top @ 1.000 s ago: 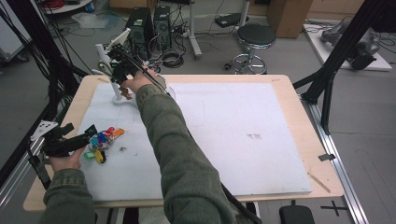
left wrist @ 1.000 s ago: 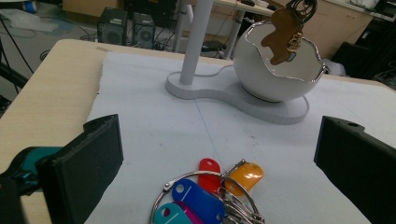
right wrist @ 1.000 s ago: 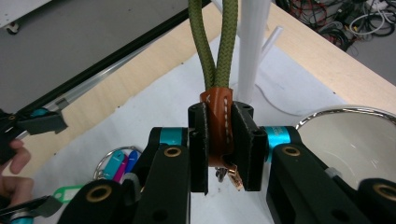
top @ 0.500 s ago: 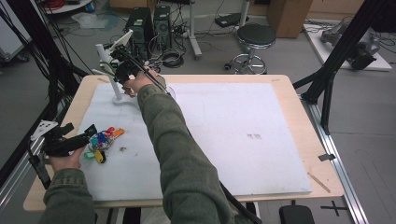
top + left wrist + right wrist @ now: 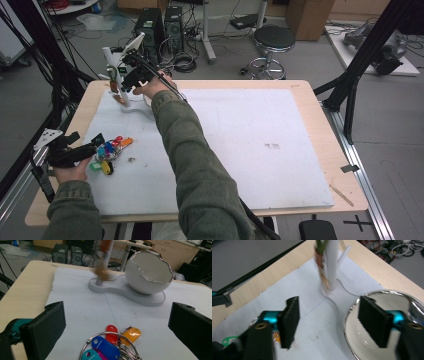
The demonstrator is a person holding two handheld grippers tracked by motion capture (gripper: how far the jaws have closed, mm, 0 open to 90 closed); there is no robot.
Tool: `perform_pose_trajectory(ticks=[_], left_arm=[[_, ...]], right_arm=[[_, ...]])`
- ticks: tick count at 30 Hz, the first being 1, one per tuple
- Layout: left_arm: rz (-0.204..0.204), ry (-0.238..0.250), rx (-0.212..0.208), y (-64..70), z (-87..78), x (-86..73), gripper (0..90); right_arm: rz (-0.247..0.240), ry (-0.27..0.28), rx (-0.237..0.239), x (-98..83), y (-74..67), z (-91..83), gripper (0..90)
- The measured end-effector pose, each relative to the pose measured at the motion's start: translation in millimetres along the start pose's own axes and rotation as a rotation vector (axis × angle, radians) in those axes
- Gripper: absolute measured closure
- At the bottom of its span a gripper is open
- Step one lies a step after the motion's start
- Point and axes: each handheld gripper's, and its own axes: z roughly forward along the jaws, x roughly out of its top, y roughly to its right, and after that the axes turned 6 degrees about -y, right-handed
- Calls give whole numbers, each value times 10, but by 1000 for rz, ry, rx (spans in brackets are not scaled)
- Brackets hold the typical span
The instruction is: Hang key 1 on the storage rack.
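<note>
A ring of coloured key tags (image 5: 111,150) lies on the white mat at the near left. My left gripper (image 5: 92,150) sits just behind it, and the tags (image 5: 110,345) lie between its wide-open jaws without touching the pads. At the far left stands a white post (image 5: 111,65) on a white base (image 5: 130,293) beside an egg-shaped white bowl (image 5: 150,272). A brown and green charm (image 5: 321,265) hangs on the post (image 5: 332,265). My right gripper (image 5: 329,322) hovers over the base and the bowl's silver inside (image 5: 382,325). Its jaws have just been opening and nothing is between them.
The white mat (image 5: 250,135) covers most of the wooden table (image 5: 320,150). A person's right arm reaches across the mat's left half. Black frame legs (image 5: 350,85) stand at the right edge. A stool and computer towers stand on the floor beyond.
The right gripper has shifted slightly by the post and its jaws now stand apart. The charm hangs free on the post and looks blurred. The left gripper and key tags are unmoved.
</note>
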Motion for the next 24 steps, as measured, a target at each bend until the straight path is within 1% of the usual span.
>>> perform_pose_trajectory(ticks=[1,2,4,6,7,8,10,12,14,15,17,18,20,24], left_arm=[[0,0,0,1,-1,0,17],[-1,1,1,2,0,0,17],[-1,0,0,-1,1,0,17],[-2,0,-1,-1,3,0,17],[-2,0,-1,-2,4,0,17],[-3,0,-1,-3,6,-1,17],[-6,1,-1,-2,7,0,17],[-7,1,-2,-1,10,0,17],[-4,-2,-1,4,13,0,17],[-3,-2,-1,7,17,-1,17],[-4,-7,-3,8,26,-3,17],[-3,-10,-2,8,28,-3,17],[1,-13,-2,13,28,-4,17],[5,-16,0,22,29,-5,17]], right_arm=[[15,0,-9,-17,23,-16,246],[19,4,-17,-32,47,-28,214],[38,5,-24,-62,85,-53,180],[46,9,-36,-90,117,-76,132],[60,13,-40,-106,132,-89,114],[72,9,-38,-122,154,-100,114],[73,4,-47,-164,185,-123,113],[79,8,-43,-205,222,-149,108],[87,2,-51,-244,257,-171,101],[91,5,-50,-263,273,-182,87],[89,7,-24,-310,306,-205,6],[88,6,-20,-334,317,-221,6],[82,7,-29,-377,340,-252,5],[96,27,-46,-477,426,-344,5]])
